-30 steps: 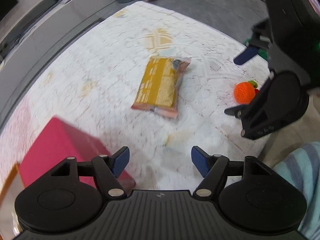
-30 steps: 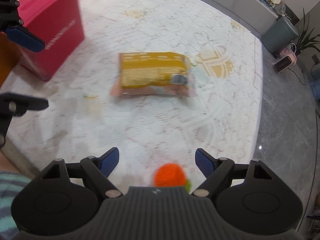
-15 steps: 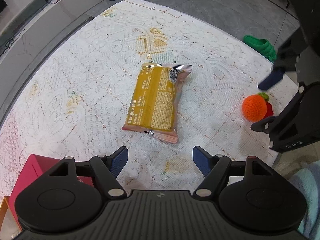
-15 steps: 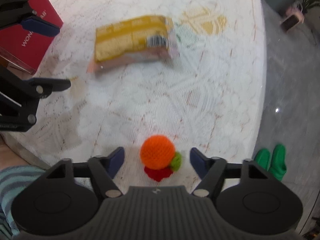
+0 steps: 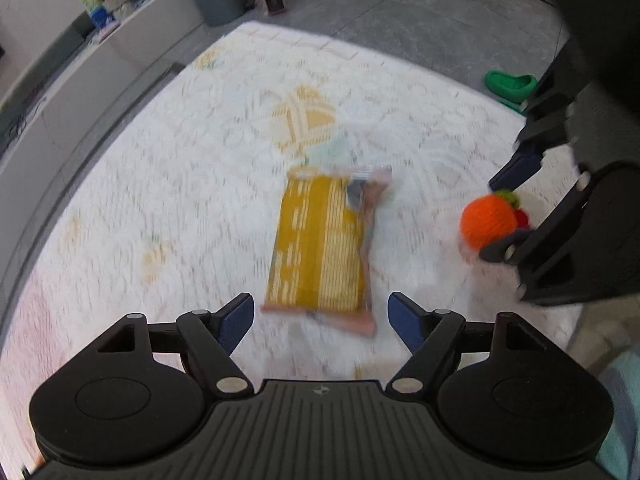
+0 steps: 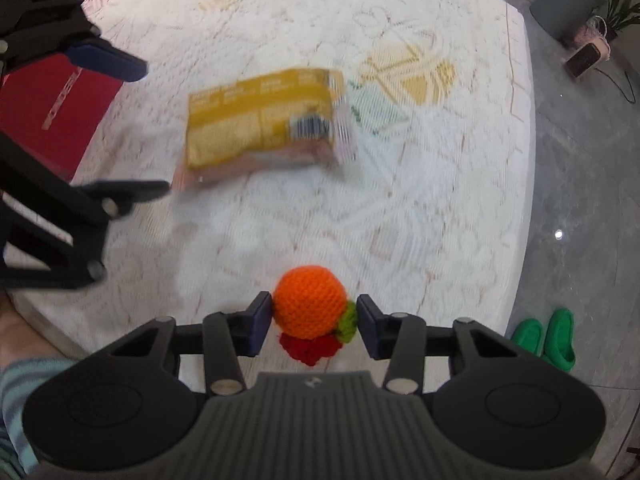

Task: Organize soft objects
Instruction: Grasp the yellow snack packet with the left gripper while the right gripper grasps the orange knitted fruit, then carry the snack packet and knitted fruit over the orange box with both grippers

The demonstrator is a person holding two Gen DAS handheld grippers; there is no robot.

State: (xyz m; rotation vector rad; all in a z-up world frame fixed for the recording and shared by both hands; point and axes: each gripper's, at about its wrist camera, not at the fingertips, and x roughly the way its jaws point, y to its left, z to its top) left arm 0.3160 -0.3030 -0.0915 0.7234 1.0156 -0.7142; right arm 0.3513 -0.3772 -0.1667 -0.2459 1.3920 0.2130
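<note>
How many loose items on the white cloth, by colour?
Orange: 1, crocheted ball with green and red trim
Yellow: 1, snack packet
Red: 1, box at the cloth's edge
Total: 3

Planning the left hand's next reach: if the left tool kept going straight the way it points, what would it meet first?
Probably the yellow snack bag on the white cloth, lying ahead between the left tool's open fingers; blur leaves depth unclear.
</note>
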